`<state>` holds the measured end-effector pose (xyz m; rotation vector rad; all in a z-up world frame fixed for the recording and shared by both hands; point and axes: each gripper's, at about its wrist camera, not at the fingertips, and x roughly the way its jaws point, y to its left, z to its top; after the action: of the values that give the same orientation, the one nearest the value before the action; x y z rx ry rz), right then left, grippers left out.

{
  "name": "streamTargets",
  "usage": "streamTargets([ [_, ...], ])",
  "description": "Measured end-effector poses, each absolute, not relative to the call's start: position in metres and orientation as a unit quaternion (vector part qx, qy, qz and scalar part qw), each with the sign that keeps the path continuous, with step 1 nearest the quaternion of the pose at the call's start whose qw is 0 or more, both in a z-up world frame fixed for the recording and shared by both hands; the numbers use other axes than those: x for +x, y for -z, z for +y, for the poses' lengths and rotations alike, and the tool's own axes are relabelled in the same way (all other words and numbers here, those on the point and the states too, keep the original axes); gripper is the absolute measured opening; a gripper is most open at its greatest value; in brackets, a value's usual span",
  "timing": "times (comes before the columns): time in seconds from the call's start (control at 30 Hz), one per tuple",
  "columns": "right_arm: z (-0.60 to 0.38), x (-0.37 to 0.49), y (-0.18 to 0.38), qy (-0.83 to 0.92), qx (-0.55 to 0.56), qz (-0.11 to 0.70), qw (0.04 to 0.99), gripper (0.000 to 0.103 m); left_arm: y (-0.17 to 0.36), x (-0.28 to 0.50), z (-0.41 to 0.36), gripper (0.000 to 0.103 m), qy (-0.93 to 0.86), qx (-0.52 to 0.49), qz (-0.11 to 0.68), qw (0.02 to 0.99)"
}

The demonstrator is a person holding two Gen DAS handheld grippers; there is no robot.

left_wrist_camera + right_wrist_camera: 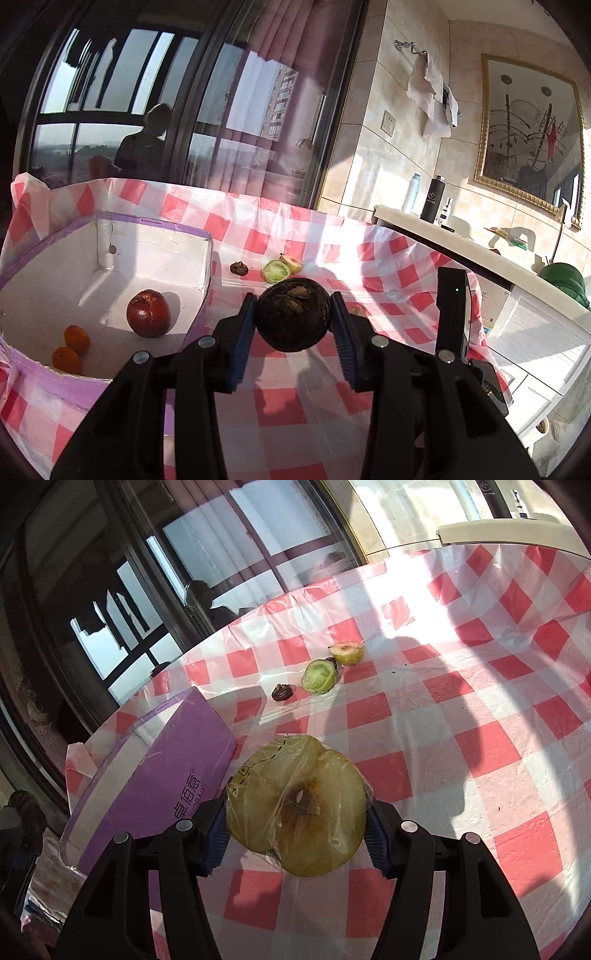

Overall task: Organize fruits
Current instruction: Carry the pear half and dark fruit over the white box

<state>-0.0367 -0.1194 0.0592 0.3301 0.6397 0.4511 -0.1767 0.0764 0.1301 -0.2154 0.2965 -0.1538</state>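
Observation:
My left gripper (293, 317) is shut on a dark round mangosteen (293, 314), held above the checked cloth just right of the white box (155, 243). The box holds a red apple (148, 313) and two small oranges (71, 349). My right gripper (295, 812) is shut on a plastic-wrapped halved pear (297, 806), held above the cloth next to the box's purple wall (177, 760). On the cloth farther off lie a green fruit half (318, 677), a yellowish fruit half (347, 652) and a small dark piece (282, 692).
The table wears a red-and-white checked plastic cloth (480, 716). A window stands behind it. A white counter (480, 243) with bottles (434, 199) is at the right. A black device (452, 314) stands upright on the table's right side.

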Motion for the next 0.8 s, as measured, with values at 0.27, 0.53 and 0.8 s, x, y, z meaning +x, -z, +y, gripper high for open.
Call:
streamTargets([
  [0.27, -0.018, -0.082, -0.101, -0.338, 0.079, 0.263, 0.900, 0.060, -0.145, -0.199, 0.154, 0.040, -0.041, -0.119, 0.117, 0.985],
  [0.53, 0.054, -0.097, -0.112, -0.391, 0.027, 0.237, 0.889, 0.060, -0.135, -0.188, 0.224, 0.040, -0.133, -0.136, 0.144, 0.971],
  [0.8, 0.084, -0.091, -0.094, -0.377, -0.026, 0.253, 0.891, 0.060, -0.109, -0.168, 0.248, 0.040, -0.168, -0.136, 0.202, 0.955],
])
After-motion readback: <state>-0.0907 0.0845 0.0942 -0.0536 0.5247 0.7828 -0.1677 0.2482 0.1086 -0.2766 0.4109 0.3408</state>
